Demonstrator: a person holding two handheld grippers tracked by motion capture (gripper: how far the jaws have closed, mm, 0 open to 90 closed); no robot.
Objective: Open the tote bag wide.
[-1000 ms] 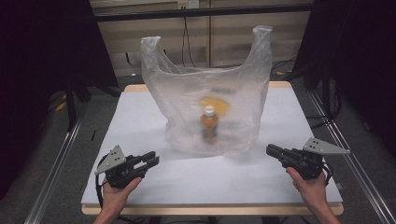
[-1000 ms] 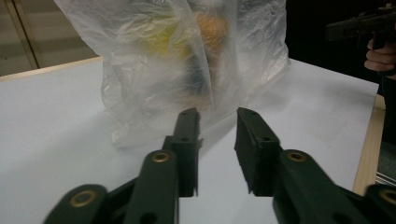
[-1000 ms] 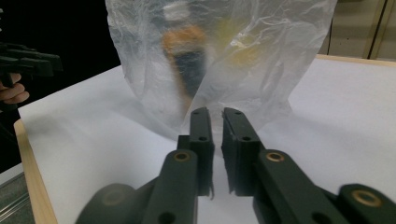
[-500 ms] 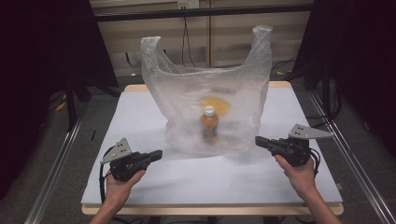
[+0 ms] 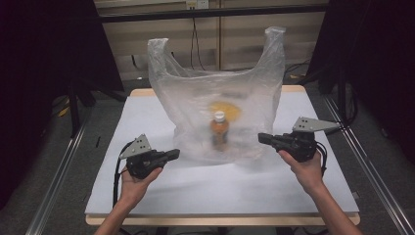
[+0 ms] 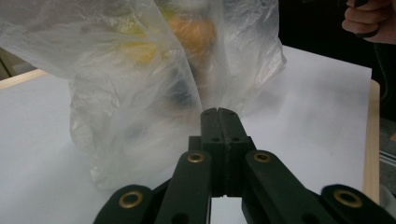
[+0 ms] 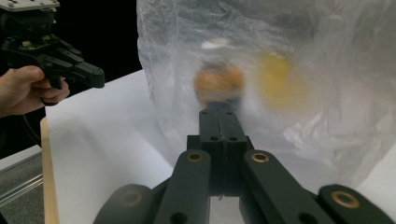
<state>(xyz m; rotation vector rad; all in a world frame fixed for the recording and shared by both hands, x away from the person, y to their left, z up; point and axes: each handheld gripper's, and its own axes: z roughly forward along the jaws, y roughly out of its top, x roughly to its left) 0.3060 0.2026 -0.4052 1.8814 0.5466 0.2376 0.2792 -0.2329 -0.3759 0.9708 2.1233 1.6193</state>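
Note:
A clear plastic bag (image 5: 215, 93) stands upright on the white table (image 5: 142, 122), handles up. Inside it stands a small bottle (image 5: 219, 131) with a white cap and amber contents, and a yellow-orange item (image 5: 228, 110) sits behind it. My left gripper (image 5: 176, 153) is shut and empty, its tip just short of the bag's lower left side. My right gripper (image 5: 261, 138) is shut and empty, pointing at the bag's lower right side. In the left gripper view the closed jaws (image 6: 218, 112) sit right at the bag (image 6: 140, 70). In the right gripper view my right gripper (image 7: 218, 112) points at the blurred bottle (image 7: 218, 83).
The table has a wooden rim (image 5: 220, 218) and metal rails (image 5: 367, 161) along both sides. Dark stands and cables are behind the table. In the right gripper view the left gripper (image 7: 95, 74) shows across the table, held by a hand.
Both hands have moved inward and forward toward the bag. The left jaws, slightly parted a second ago, are now together. The bag and bottle have not moved.

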